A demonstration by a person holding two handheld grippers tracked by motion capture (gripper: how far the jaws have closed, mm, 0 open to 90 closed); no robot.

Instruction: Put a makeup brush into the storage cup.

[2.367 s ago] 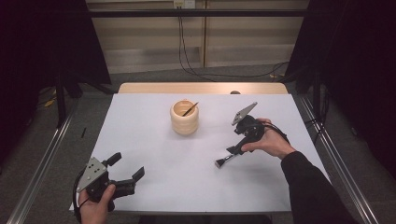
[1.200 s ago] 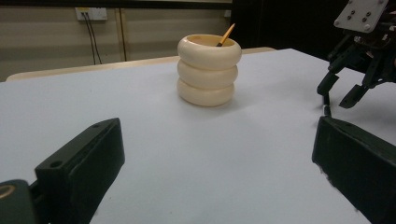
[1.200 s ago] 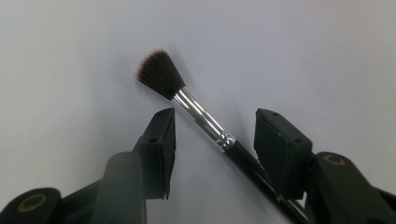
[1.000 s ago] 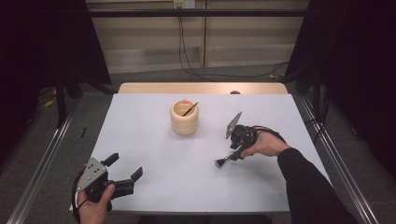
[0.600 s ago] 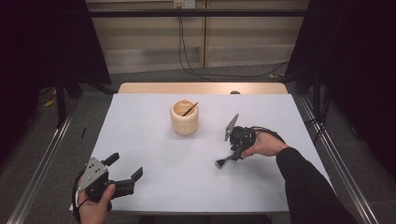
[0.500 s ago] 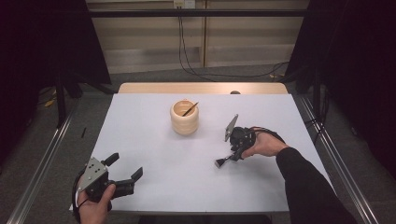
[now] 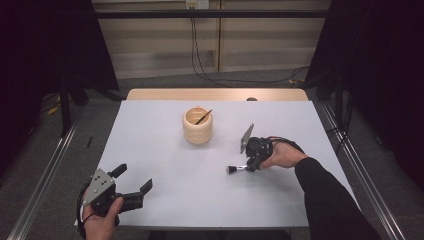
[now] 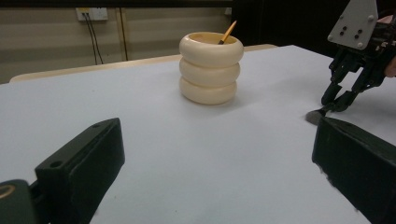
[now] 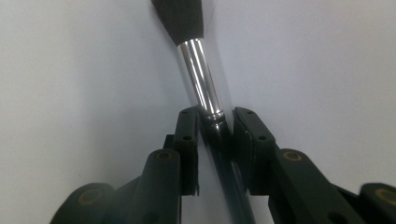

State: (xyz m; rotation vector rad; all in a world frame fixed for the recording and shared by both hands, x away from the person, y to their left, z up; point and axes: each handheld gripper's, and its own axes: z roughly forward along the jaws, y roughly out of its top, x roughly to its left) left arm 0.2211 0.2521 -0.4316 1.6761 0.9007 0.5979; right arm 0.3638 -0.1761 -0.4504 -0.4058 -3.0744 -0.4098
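Note:
A make-up brush point(image 7: 234, 169) with black bristles, a silver ferrule point(image 9: 201, 74) and a black handle lies on the white table point(image 7: 150, 140), right of centre. My right gripper point(image 7: 248, 166) points down at it. Its jaws have just been closing, and they now press on the black handle just behind the ferrule point(image 9: 215, 126). The brush still rests on the table. My left gripper point(image 7: 134, 177) is held at the near left corner, jaws wide apart and nothing between them point(image 8: 217, 158). From there the right gripper point(image 8: 337, 100) and the brush tip point(image 8: 316, 115) show at the far right.
A cream ribbed cup point(image 7: 197, 127) stands at the table's middle back, with a thin wooden stick point(image 7: 203, 117) leaning in it. It also shows in the left gripper view point(image 8: 211, 70). Metal rails run along both sides of the table.
The right gripper has tipped down onto the brush and its jaws have closed on the handle. The left gripper has stayed put.

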